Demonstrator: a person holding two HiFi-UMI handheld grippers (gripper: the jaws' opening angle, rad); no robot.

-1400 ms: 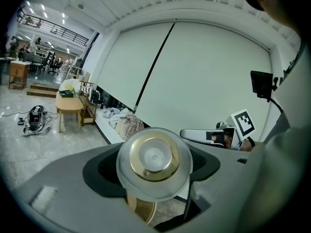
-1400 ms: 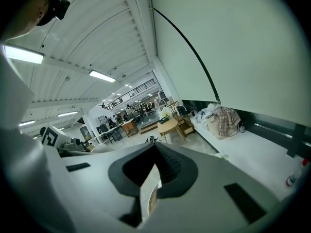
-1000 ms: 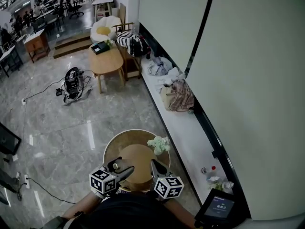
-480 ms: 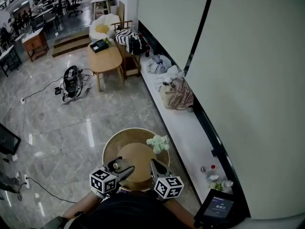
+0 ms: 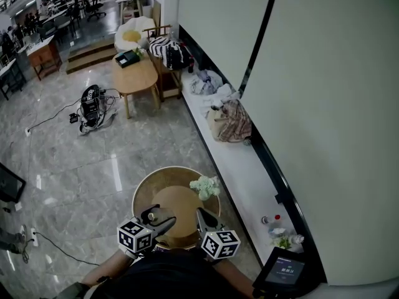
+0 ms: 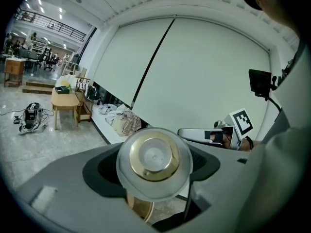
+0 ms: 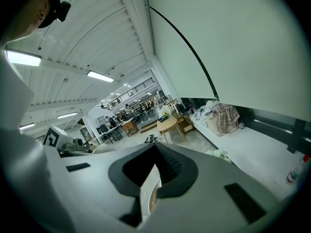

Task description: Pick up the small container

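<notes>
The small container is a clear round jar with a gold lid. It fills the middle of the left gripper view, and my left gripper is shut on it, a jaw on each side. In the head view the left gripper holds the container over the near edge of the round wooden table. My right gripper hovers beside it on the right. In the right gripper view the right gripper has its jaws together with nothing between them.
A pale green bundle lies at the table's right rim. A white ledge along the wall carries clothes, a bag and a small bottle. A screen stands at lower right. Marble floor spreads left, with a wooden table farther off.
The head view has drifted slightly. Both grippers and the held container keep the same places over the table.
</notes>
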